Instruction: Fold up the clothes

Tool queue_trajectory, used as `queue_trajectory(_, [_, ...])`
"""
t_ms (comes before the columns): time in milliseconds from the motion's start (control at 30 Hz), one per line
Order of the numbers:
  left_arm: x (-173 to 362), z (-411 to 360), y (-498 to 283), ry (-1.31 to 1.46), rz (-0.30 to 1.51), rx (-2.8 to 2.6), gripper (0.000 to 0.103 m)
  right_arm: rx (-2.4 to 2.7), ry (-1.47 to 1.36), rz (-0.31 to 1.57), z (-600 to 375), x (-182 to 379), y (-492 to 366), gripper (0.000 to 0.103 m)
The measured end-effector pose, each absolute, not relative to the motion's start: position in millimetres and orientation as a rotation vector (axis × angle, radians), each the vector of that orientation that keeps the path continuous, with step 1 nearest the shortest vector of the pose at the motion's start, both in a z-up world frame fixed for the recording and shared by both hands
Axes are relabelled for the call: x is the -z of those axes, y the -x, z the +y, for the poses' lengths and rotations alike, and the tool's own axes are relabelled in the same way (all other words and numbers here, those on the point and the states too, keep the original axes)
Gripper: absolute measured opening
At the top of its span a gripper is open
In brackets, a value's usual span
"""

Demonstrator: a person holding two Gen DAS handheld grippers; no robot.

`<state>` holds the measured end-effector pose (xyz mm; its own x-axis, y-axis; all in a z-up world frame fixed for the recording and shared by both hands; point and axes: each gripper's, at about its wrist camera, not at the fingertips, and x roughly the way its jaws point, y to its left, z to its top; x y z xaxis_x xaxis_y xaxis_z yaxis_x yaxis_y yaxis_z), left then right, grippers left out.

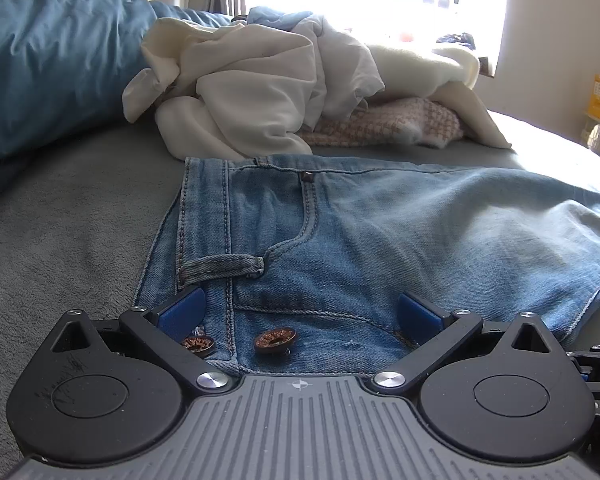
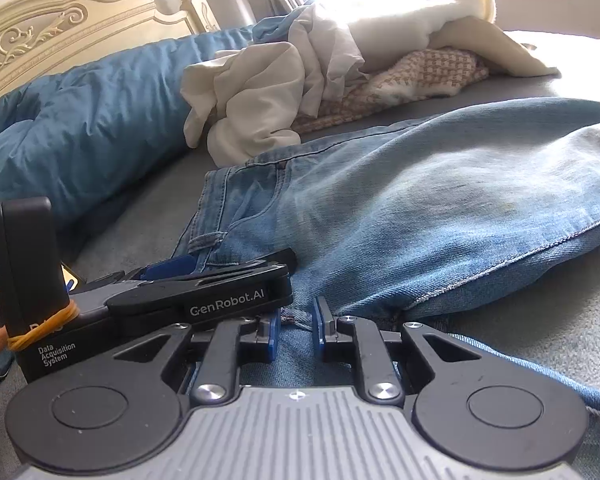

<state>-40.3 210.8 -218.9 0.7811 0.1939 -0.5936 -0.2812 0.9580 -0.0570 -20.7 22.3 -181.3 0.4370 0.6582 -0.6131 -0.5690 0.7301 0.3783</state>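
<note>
We take the jeans (image 1: 380, 232) as our landmark: they lie flat on the grey bedspread (image 1: 60, 240), waistband toward the blue duvet (image 1: 48, 60) and legs running away toward the sunlit side. Our left gripper (image 1: 300, 312) sits low over the waistband end, its blue pads (image 1: 180, 312) spread wide, one on each side of the fly area, so this claw is released and clamps nothing. Two copper-coloured buttons (image 1: 275, 339) show on the denim just inside the left pad, and a belt loop (image 1: 220, 266) lies just beyond them. Our right gripper (image 2: 296, 328) rests beside the left one, over the same end of the jeans; its pads (image 2: 320, 326) stand close together with a ridge of denim between them, yet we cannot tell whether they actually pinch the cloth. Beyond the far edge of the jeans sits a heap of unfolded laundry: a cream garment (image 1: 252, 92), a houndstooth knit (image 1: 400, 124) and a fluffy white piece (image 1: 420, 68). A carved headboard (image 2: 60, 36) rises behind the duvet.
</note>
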Motion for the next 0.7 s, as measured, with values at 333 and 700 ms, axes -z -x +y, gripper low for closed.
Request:
queue_trajectory(333, [219.1, 209.1, 39.4, 0.138, 0.627, -0.264, 0.103, -0.772, -0.131, 0.822, 21.2, 183.3, 17.9, 0.018])
queue_trajectory(700, [219.0, 208.8, 39.4, 0.139, 0.626, -0.265, 0.103, -0.772, -0.135, 0.823, 20.8, 183.4, 18.7, 0.018])
